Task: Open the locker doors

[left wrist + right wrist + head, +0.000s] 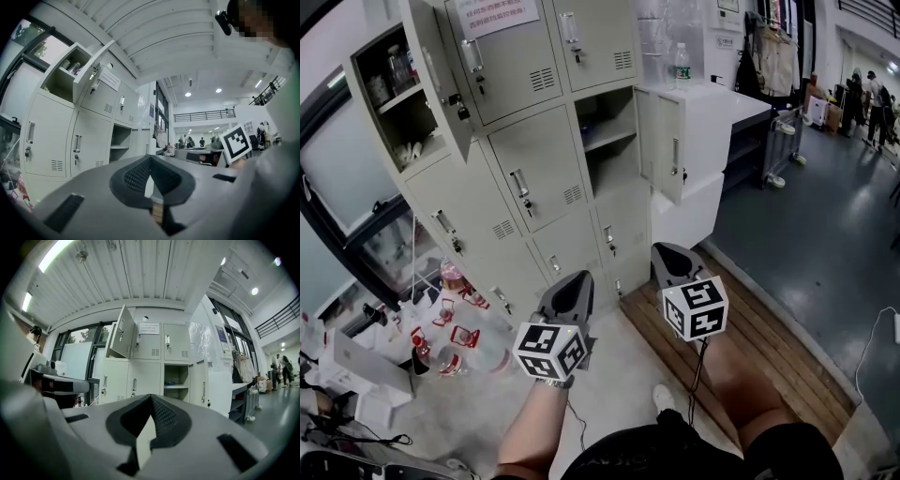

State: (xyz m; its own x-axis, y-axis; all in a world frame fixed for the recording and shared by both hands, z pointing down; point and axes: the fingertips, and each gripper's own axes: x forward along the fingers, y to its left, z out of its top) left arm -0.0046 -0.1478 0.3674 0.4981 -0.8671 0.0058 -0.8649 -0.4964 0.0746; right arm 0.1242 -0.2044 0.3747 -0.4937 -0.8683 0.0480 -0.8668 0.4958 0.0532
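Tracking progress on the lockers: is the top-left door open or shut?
Open. The top-left door stands angled outward, and a shelf with bottles shows inside.

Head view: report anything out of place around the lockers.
On the floor left of the lockers, bottles and red-and-white items lie scattered. The top left door and the middle right door hang open; the rest in view are shut. No damage shows.

It looks like a lab workspace: tall pale grey metal lockers (539, 169) ahead of the right hand-held gripper (667, 250), a white bench (717, 101), a smooth grey floor (825, 234).
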